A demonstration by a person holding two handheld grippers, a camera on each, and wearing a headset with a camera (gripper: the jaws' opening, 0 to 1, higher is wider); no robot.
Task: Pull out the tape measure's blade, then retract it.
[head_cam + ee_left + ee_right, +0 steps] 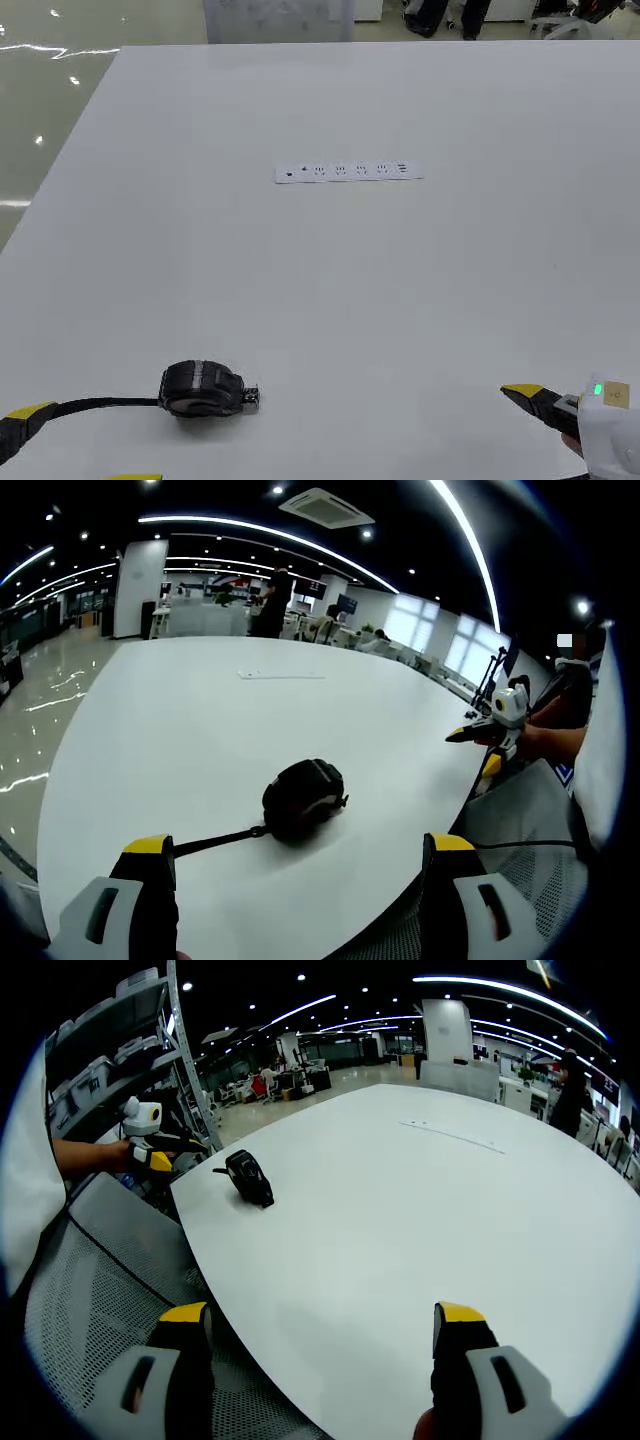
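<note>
A black tape measure [203,389] lies on the white table [330,280] near its front left edge, blade wound in, with only the end hook showing at its right. Its black strap [105,404] trails left toward my left gripper [78,445]. In the left gripper view that gripper [300,846] is open, with the tape measure [305,798] just ahead between the jaws and untouched. My right gripper [540,400] hovers open at the front right, far from the tape measure [250,1175]; the right gripper view shows its jaws [320,1312] spread over the table edge.
A white power strip [348,172] lies flat mid-table, beyond the tape measure. A grey mesh chair [110,1260] sits below the table's near edge. The right gripper [480,735] and the hand holding it appear across the table corner. People stand in the far background.
</note>
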